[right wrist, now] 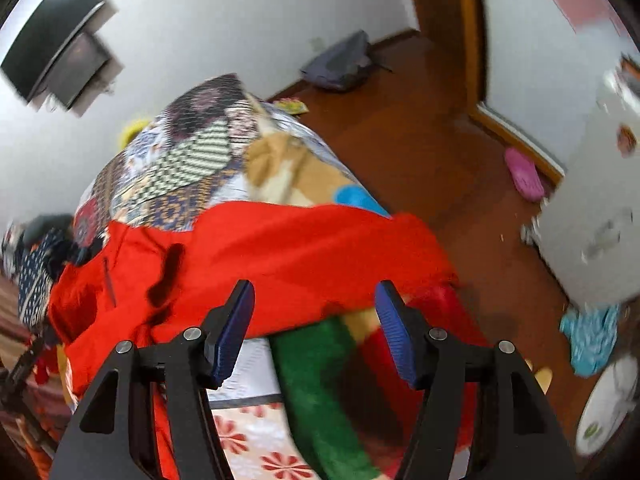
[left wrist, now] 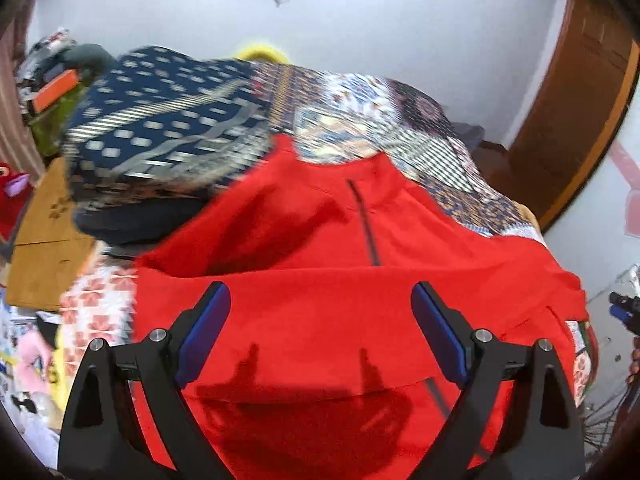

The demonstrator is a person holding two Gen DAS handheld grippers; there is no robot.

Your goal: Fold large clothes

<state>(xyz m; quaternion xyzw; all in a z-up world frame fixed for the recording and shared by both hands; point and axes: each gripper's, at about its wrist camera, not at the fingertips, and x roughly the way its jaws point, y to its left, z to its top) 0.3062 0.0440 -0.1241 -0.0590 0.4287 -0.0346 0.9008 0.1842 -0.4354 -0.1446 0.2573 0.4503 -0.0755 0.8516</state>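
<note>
the red garment (left wrist: 320,312) lies spread across the bed (left wrist: 360,112), over a patchwork cover, its dark zip line running down the middle and one fold line already crossing its width. the left claw (left wrist: 320,320) hangs just above the red cloth with its jaws spread wide, gripping nothing; its shadow falls on the fabric below. the right claw (right wrist: 314,320) is also wide open and empty, poised over the garment's (right wrist: 280,264) near hem where it droops toward the bed's edge.

the step in hand looks like taking hold of an edge for the next fold. to do it well, each claw should come down on a single hem layer, pinch close to the corners, and lift both sides evenly so the cloth does not bunch. the navy patterned fabric (left wrist: 160,120) piled beside it should stay out of the fold.
</note>
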